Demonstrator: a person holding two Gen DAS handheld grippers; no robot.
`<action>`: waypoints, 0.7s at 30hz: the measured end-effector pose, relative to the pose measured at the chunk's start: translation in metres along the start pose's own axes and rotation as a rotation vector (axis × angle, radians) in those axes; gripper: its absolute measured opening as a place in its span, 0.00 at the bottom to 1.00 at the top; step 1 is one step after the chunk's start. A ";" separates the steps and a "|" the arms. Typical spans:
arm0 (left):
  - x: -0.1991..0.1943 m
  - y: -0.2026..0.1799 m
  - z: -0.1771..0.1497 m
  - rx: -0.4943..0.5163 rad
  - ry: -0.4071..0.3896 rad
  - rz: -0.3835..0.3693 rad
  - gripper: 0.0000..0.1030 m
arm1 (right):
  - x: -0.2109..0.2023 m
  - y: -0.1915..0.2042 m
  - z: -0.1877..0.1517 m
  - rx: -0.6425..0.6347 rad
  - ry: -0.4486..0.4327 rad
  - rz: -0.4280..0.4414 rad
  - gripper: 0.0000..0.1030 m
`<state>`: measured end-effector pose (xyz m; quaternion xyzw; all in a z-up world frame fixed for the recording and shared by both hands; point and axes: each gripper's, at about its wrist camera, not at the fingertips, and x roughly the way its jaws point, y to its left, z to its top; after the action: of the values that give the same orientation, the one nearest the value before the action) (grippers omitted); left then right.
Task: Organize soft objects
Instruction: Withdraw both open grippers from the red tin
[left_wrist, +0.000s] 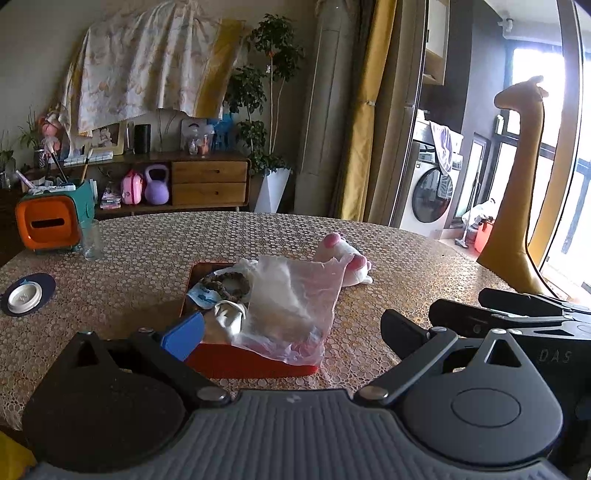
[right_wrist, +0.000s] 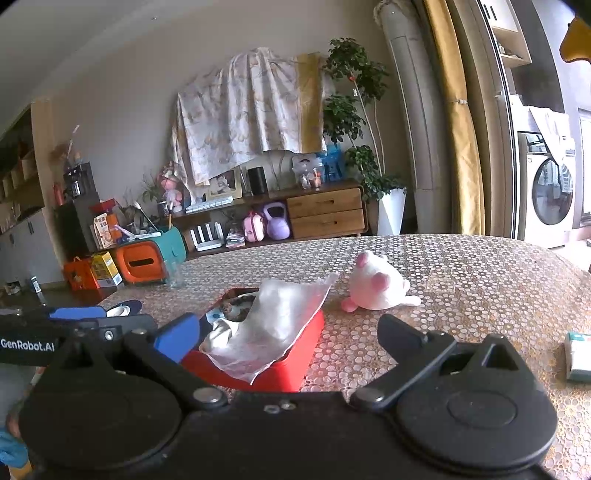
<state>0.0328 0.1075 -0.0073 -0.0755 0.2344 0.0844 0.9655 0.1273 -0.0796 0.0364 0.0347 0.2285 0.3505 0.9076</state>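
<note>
Both tools hang with their fingers spread wide, gripping nothing. The left tool (left_wrist: 291, 332) and the right tool (right_wrist: 291, 332) face the red box (right_wrist: 295, 347) on the table (right_wrist: 480, 277), which already holds a clear plastic bag (right_wrist: 273, 325), a braided ring (left_wrist: 229, 284) and white cloth. The pink-and-white plush toy (right_wrist: 373, 288) lies on the table just beyond the box's far right corner, ahead and slightly right of both tools, its long axis seemingly running left to right. The right tool looks nearer to it.
</note>
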 end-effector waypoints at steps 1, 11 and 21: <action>-0.001 0.000 0.000 -0.001 -0.001 0.000 0.99 | 0.000 0.000 0.000 -0.002 -0.001 0.001 1.00; 0.000 -0.001 0.001 -0.001 0.000 0.003 0.99 | -0.001 0.002 -0.001 -0.002 -0.006 -0.002 1.00; 0.002 -0.002 0.000 -0.009 0.006 0.007 0.99 | 0.000 0.001 -0.002 0.007 0.003 -0.007 1.00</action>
<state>0.0349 0.1056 -0.0077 -0.0791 0.2370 0.0887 0.9642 0.1255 -0.0788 0.0345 0.0365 0.2312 0.3467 0.9083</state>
